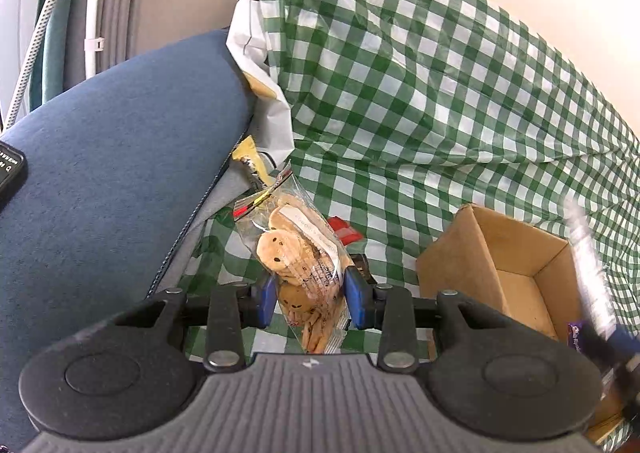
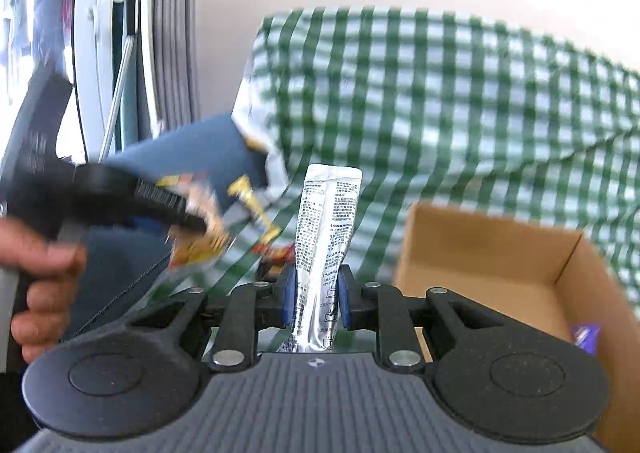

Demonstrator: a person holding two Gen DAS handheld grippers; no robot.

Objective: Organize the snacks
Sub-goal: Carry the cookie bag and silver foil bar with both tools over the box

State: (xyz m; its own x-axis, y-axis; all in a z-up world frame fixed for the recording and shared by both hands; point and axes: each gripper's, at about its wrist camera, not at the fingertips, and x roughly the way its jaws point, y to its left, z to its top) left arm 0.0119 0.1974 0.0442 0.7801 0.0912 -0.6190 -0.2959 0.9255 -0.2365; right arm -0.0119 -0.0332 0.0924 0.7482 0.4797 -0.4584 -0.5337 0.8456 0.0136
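Left tongs (image 1: 310,303) clamped on crinkly cookie bag (image 1: 298,253): light, brittle inside. Right tongs (image 2: 316,301) pinched on slick foil sachet (image 2: 322,249), low, near base.

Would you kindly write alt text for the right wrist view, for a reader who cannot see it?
The right gripper is shut on a silver foil sachet with black print, standing upright between its blue pads. Behind lies a green-and-white checked cloth, with an open brown cardboard box at right and a blurred hand at left.

Both grippers (image 1: 310,303) (image 2: 317,295) clamped
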